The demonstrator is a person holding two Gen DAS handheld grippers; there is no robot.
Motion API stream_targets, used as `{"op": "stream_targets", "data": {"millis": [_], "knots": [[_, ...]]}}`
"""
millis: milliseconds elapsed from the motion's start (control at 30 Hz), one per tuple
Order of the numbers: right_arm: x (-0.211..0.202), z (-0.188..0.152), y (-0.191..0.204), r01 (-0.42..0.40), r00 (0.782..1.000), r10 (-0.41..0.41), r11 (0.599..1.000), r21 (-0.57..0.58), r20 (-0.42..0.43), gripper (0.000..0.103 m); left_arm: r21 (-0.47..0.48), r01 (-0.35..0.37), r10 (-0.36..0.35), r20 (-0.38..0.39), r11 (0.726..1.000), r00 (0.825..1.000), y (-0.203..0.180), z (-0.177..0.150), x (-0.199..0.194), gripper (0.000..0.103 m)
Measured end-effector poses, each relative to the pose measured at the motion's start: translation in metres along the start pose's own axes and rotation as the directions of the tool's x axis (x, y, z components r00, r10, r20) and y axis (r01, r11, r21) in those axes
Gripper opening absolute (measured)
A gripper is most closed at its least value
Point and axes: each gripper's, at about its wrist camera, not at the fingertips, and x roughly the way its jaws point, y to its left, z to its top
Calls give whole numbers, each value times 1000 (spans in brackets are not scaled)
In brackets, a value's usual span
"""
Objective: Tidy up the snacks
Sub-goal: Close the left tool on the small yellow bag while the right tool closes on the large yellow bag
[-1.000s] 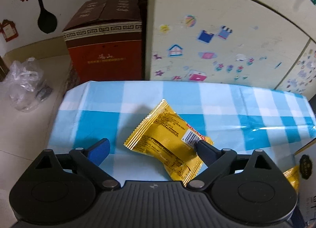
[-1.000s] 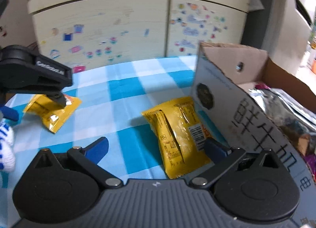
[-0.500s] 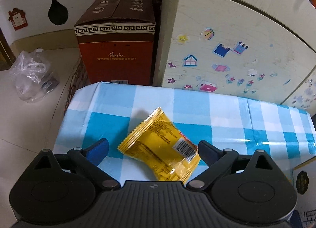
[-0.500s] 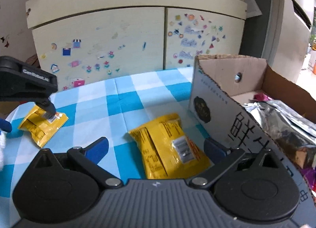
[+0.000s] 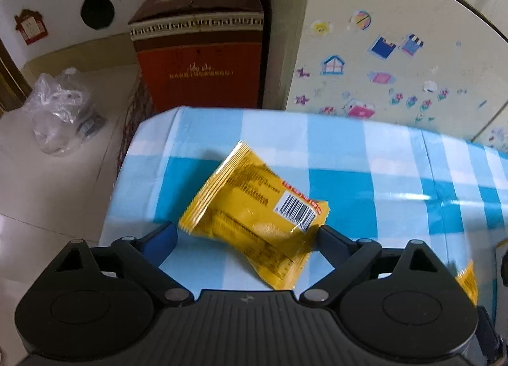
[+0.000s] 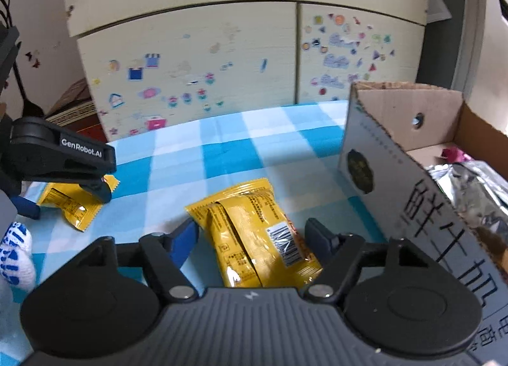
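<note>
A yellow snack packet [image 5: 254,213] lies on the blue-checked tablecloth [image 5: 349,156] between the fingers of my left gripper [image 5: 246,234], which is open around it. It also shows in the right wrist view [image 6: 68,204] under the left gripper [image 6: 63,156]. A second yellow snack packet [image 6: 257,239] lies between the fingers of my right gripper [image 6: 252,234], which is open around it and narrower than before. A cardboard box [image 6: 412,150] with silver snack bags [image 6: 470,182] stands just right of it.
A cream cabinet with stickers [image 6: 241,58] stands behind the table. A red-brown carton [image 5: 197,48] and a clear plastic bag [image 5: 60,109] sit on the floor past the table's left edge [image 5: 127,169].
Both grippers have risen and drawn back a little, then lowered over their packets. The right gripper's fingers have narrowed around its packet.
</note>
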Motion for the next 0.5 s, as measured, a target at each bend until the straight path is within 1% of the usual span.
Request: {"op": "stream_targets", "data": {"millis": [33, 67, 133, 200, 233, 300, 367, 500], "knots": [[-1, 0, 1, -9, 1000, 9, 1000, 0, -2, 74, 3, 7, -7, -11, 1000, 1000, 2, 0, -1, 97], [-1, -1, 1, -15, 1000, 15, 1000, -2, -3, 74, -8, 19, -19, -6, 1000, 1000, 5, 0, -2, 97], [0, -1, 2, -18, 1000, 18, 1000, -7, 0, 75, -36, 46, -46, 19, 998, 999, 10, 2, -6, 97], [2, -2, 0, -25, 1000, 25, 1000, 1, 5, 76, -34, 53, -52, 33, 998, 998, 8, 4, -6, 98], [2, -2, 0, -25, 1000, 25, 1000, 3, 7, 76, -32, 39, -38, 36, 999, 999, 5, 4, -5, 98], [3, -3, 1, -19, 1000, 19, 1000, -6, 12, 77, -62, -9, 11, 37, 998, 999, 3, 7, -1, 100], [3, -4, 3, -13, 1000, 13, 1000, -16, 19, 77, -101, -13, 17, 35, 995, 999, 3, 9, 2, 102], [3, -4, 4, -16, 1000, 16, 1000, -22, 21, 79, -120, -46, 51, 39, 992, 998, 0, 10, 7, 102]]}}
